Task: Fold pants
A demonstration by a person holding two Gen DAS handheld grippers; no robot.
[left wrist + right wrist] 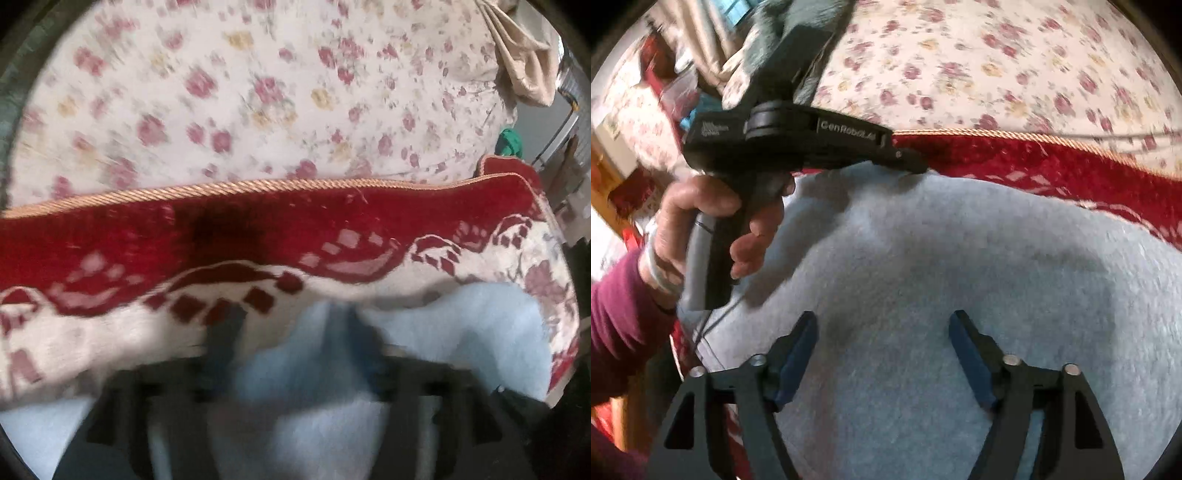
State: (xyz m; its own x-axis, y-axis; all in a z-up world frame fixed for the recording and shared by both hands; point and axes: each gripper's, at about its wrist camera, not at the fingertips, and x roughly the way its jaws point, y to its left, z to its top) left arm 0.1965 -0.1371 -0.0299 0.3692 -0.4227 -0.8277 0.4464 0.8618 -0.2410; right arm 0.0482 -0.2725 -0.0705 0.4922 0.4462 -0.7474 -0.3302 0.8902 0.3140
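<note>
Light blue fleece pants (923, 258) lie spread on a red and cream patterned blanket (1052, 166). In the left wrist view the pants (461, 325) bunch up between the fingers of my left gripper (295, 325), which looks shut on a fold of the cloth, though the frame is blurred. In the right wrist view my right gripper (882, 325) is open and empty just above the pants, its blue pads (798, 354) wide apart. My left gripper (912, 162) shows there too, held in a hand, its tip at the pants' far edge.
The blanket (258, 229) has an orange corded edge and lies on a floral bedsheet (258, 92). A beige cloth (524, 62) lies at the far right. Clutter and furniture (646, 110) stand to the left of the bed.
</note>
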